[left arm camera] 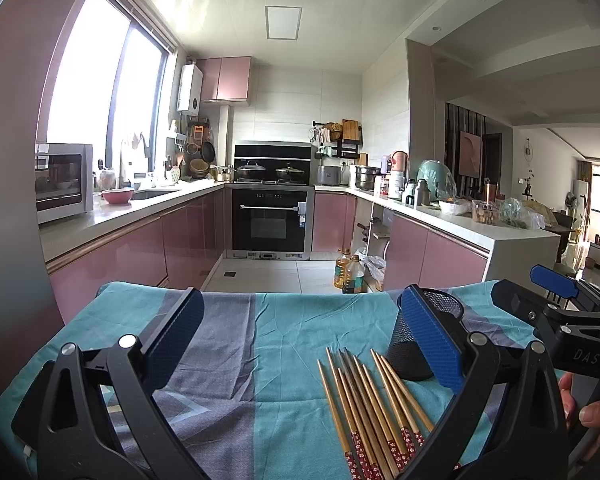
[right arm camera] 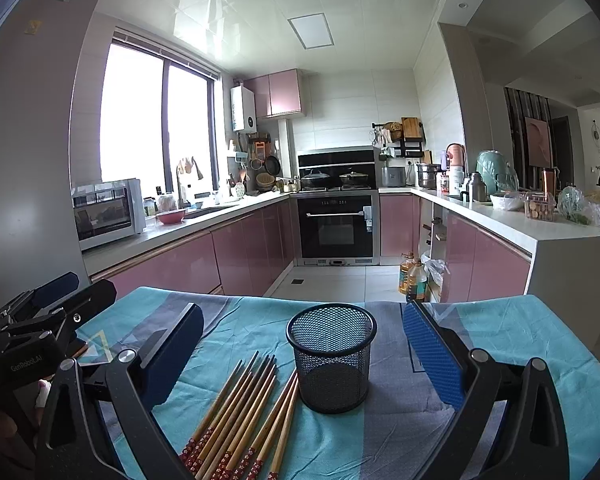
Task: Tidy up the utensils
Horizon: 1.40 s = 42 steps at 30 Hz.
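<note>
Now both grippers, the left gripper (left arm camera: 300, 344) and the right gripper (right arm camera: 304, 352), are spread wide and hold nothing. On the tablecloth (right arm camera: 520, 332) the chopsticks (right arm camera: 240, 412) lie in a loose bundle, just beside the upright black mesh cup (right arm camera: 332, 360).

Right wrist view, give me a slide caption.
Open right gripper hovers over bamboo chopsticks lying beside an empty mesh holder on a blue cloth.

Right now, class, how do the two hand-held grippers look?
Both have black frames with silver bolts and blue textured pads. The left hand-held gripper is lettered "GenRoboLAI" on its body in the right view; the right hand-held gripper reads "DAS" in the left view.
</note>
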Tool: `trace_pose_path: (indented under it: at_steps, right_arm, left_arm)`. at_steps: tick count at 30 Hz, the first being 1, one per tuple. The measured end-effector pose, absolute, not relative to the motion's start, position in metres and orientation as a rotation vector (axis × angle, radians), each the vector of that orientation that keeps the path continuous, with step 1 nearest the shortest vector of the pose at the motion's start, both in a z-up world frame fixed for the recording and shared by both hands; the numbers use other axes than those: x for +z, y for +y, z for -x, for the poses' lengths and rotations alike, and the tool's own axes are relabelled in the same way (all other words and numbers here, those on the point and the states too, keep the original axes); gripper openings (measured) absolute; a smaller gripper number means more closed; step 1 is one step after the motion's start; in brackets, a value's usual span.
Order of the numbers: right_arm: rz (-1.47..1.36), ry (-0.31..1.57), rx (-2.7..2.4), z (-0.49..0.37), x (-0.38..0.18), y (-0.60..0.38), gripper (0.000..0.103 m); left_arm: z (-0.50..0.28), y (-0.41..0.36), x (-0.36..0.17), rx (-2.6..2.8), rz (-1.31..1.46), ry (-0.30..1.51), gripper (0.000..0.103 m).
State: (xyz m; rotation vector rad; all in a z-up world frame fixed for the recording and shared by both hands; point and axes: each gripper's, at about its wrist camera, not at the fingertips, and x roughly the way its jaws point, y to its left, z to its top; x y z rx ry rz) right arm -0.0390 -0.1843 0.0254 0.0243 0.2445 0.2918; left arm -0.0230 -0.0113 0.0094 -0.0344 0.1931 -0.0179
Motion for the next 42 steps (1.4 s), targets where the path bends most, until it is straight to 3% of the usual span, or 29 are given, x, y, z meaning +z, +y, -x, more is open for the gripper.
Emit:
trace_pose_path:
  at_steps: [42]
  right_arm:
    - [-0.023, 0.295, 0.31, 0.034, 0.025, -0.188, 0.097]
  left_arm:
    - [0.011, -0.013, 0.006, -0.018, 0.022, 0.252, 0.097]
